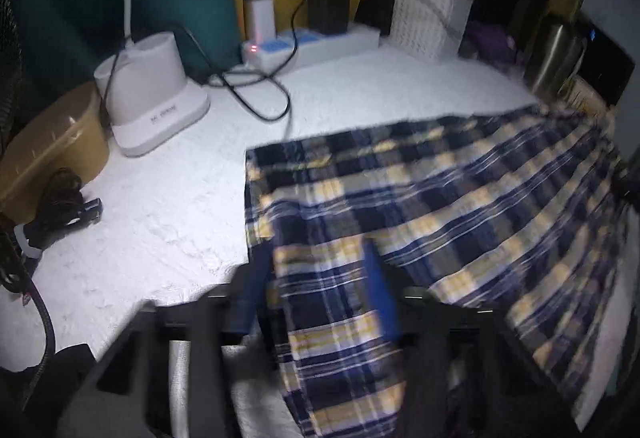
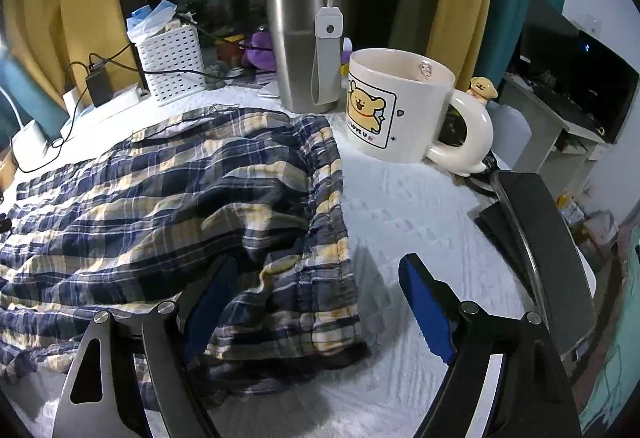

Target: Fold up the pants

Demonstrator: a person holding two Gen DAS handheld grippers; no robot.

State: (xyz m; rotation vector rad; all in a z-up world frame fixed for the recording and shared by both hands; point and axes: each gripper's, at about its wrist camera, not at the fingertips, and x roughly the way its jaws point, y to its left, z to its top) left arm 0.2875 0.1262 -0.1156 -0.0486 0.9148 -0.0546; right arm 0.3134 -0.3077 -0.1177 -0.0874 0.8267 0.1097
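Observation:
Navy, white and yellow plaid pants (image 1: 440, 206) lie on a white textured tabletop (image 1: 168, 222). In the left wrist view my left gripper (image 1: 320, 294) is shut on a fold of the pants at their near left corner, cloth draped between the blue pads; the view is motion-blurred. In the right wrist view the pants (image 2: 168, 198) are spread across the left and middle, with the elastic waistband on the right. My right gripper (image 2: 316, 298) is open, its jaws wide apart either side of the waistband's near corner, holding nothing.
A cartoon mug (image 2: 404, 110) and a steel tumbler (image 2: 304, 38) stand just behind the waistband. A white basket (image 2: 172, 62), power strip (image 1: 312, 42), cables, a white lamp base (image 1: 152, 94) and a tan box (image 1: 48, 150) line the back and left.

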